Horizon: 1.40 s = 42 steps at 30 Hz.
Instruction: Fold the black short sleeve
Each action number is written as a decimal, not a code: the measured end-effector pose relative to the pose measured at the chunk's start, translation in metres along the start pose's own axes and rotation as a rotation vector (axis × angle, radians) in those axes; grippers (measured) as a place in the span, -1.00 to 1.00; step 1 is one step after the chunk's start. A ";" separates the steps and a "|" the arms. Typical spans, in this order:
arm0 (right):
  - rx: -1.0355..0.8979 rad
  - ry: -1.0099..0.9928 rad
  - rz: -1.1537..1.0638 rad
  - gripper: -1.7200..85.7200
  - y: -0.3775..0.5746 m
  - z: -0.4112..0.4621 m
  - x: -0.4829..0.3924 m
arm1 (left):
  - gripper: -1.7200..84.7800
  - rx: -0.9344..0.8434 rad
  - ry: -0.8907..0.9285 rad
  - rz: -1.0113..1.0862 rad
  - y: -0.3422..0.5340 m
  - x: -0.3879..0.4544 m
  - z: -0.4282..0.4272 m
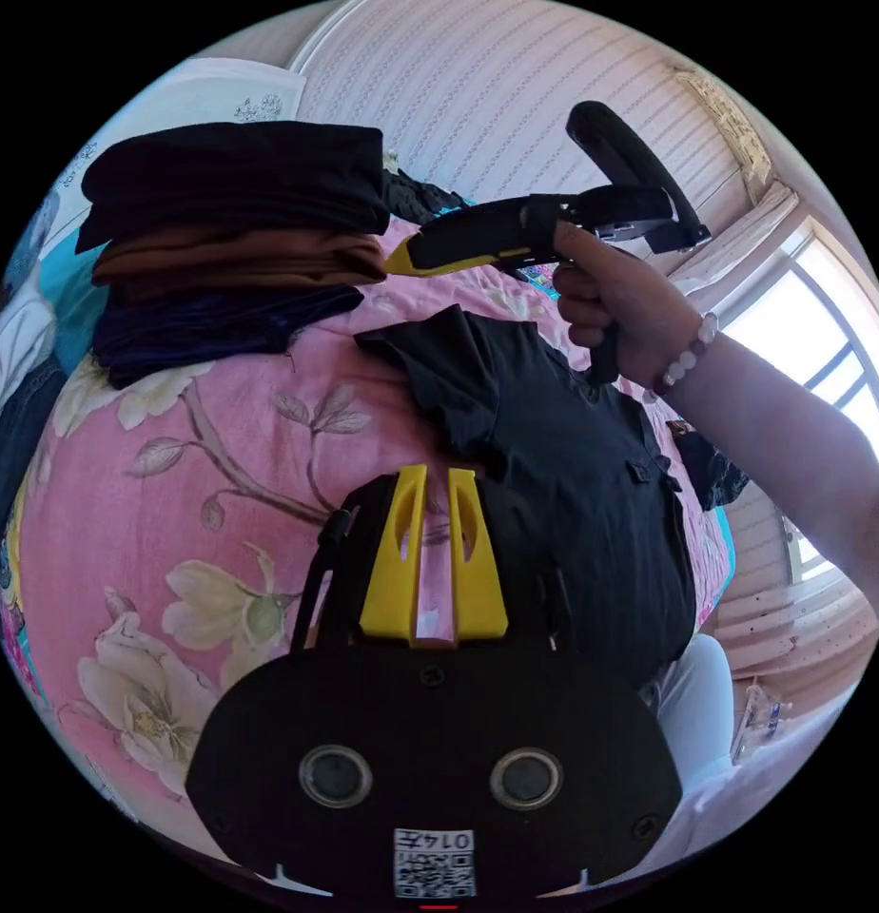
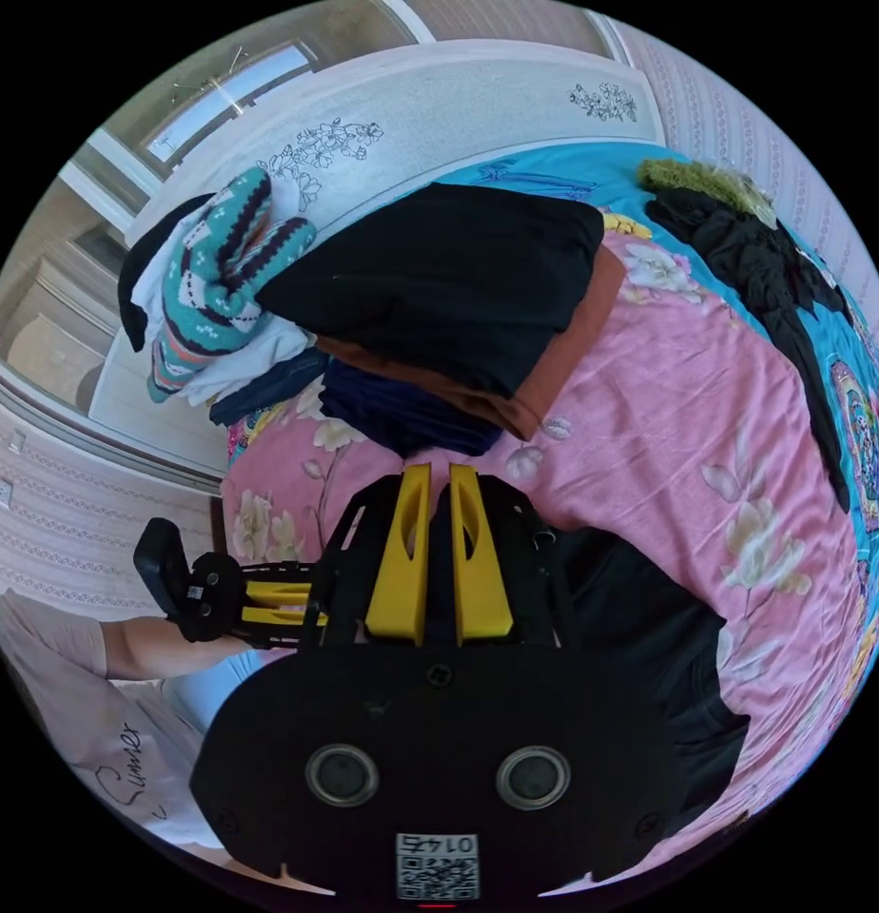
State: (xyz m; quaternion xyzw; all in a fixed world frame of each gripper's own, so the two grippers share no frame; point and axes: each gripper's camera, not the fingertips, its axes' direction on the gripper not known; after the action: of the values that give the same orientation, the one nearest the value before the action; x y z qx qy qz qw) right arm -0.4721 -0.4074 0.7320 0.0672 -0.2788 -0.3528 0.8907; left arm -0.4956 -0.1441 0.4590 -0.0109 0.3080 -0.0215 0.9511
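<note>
Black short-sleeve shirt lies spread on pink floral bedspread, near stack of folded dark and brown clothes. Left gripper jaws nearly together at shirt edge (pinch unclear). Right gripper narrow-gapped over shirt, likely readying fold.

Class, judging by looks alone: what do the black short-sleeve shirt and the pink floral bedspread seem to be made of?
The black short-sleeve shirt looks like thin, matte woven cloth, perhaps cotton: it lies in soft creases without shine. The pink floral bedspread looks like smooth printed fabric with a flat finish and a faint weave; the fibre can't be told.
</note>
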 end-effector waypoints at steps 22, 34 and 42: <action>-0.017 -0.006 0.188 -0.92 0.011 0.054 0.027 | -0.91 0.069 -0.066 -0.006 -0.004 -0.006 0.007; 0.006 -0.053 0.090 -0.78 0.041 0.002 0.033 | -0.98 0.033 -0.027 -0.021 0.002 0.004 0.026; -0.038 -0.075 0.180 -0.92 0.082 -0.037 0.067 | -0.98 0.049 -0.093 0.022 0.004 0.035 0.035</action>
State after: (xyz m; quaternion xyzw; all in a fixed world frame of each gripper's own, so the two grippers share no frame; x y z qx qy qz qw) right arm -0.3635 -0.3937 0.7569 0.0119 -0.3101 -0.2790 0.9088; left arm -0.4464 -0.1414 0.4664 0.0147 0.2627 -0.0182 0.9646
